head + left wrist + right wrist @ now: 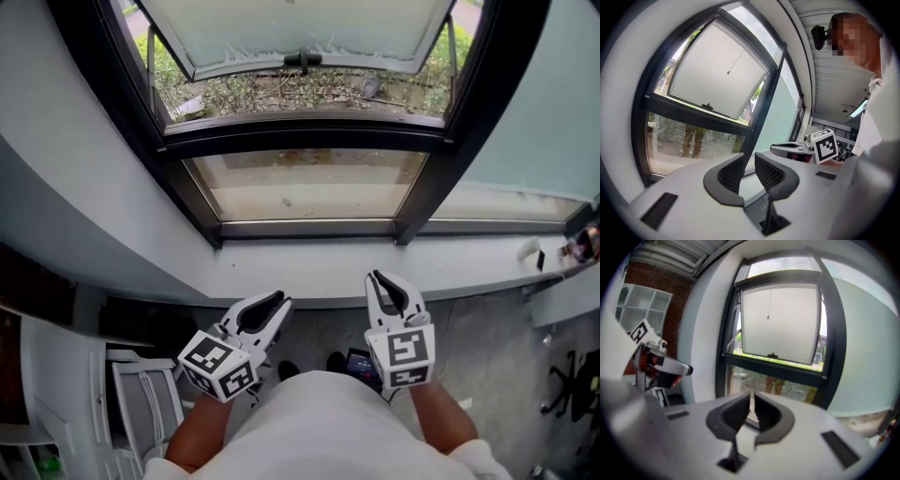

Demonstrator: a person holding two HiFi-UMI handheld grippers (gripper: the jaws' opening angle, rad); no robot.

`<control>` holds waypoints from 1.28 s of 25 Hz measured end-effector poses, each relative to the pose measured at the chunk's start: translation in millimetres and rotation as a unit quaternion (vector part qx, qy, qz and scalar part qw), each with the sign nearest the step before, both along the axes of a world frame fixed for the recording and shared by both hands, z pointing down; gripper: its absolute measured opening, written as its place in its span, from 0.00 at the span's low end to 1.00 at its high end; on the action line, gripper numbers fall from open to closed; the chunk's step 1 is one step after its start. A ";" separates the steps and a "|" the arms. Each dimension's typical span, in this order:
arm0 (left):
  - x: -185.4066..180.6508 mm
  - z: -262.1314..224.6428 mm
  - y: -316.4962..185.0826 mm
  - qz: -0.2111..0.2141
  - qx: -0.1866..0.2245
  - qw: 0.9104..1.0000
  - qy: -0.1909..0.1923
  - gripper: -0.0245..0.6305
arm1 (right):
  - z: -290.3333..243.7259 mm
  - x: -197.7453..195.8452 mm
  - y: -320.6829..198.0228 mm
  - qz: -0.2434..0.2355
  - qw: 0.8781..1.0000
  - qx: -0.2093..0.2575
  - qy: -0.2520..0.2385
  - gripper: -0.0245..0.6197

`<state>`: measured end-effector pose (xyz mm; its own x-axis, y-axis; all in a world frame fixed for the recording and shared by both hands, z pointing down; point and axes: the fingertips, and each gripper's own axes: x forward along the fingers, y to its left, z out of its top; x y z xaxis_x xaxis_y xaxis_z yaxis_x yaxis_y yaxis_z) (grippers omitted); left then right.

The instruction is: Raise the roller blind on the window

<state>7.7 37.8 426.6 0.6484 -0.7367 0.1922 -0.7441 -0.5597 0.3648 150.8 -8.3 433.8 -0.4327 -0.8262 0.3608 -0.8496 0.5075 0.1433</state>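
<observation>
Both tools hang side by side low in the middle of the head view, above the person's white shirt [319, 422]. The left hand-held gripper [277, 304] and the right hand-held gripper [377, 279] both point up the frame toward the white window sill [309, 267].

The roller blind [548, 122] is the pale green sheet at the upper right of that view. It covers the right-hand pane and leaves a strip of glass bare between its lower edge and the sill. It lies up and to the right of the right hand-held gripper, well apart from it, and farther still from the left one. Neither touches it.

In the right gripper view the blind [867, 343] fills the right side of the frame. The jaws there face the dark-framed middle window [780, 366] to its left, where a thin cord [768, 305] hangs in front of a pale, tilted-out pane. In the left gripper view the blind [780, 117] shows as a narrow pale band right of centre, beyond the dark upright of the frame.

The left hand-held gripper [750, 158] has its jaws partly apart with a clear gap and nothing in it. The right hand-held gripper [751, 397] is closed down to a thin slit of light, also on nothing.
</observation>
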 end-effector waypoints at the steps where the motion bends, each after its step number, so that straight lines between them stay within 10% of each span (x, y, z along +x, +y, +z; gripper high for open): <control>1: 1.5 2.6 0.7 -0.002 -0.002 1.000 0.000 0.16 | 2.7 1.0 0.2 -0.002 1.000 -0.003 -0.001 0.10; 32: 18.5 6.2 8.2 0.006 -0.010 1.000 -0.004 0.16 | 5.3 -1.7 9.9 -0.018 1.000 0.002 0.006 0.07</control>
<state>26.2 46.1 432.8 0.6552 -0.7253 0.2115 -0.7404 -0.5607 0.3708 149.1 1.6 439.1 -0.4573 -0.8120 0.3627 -0.8296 0.5365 0.1549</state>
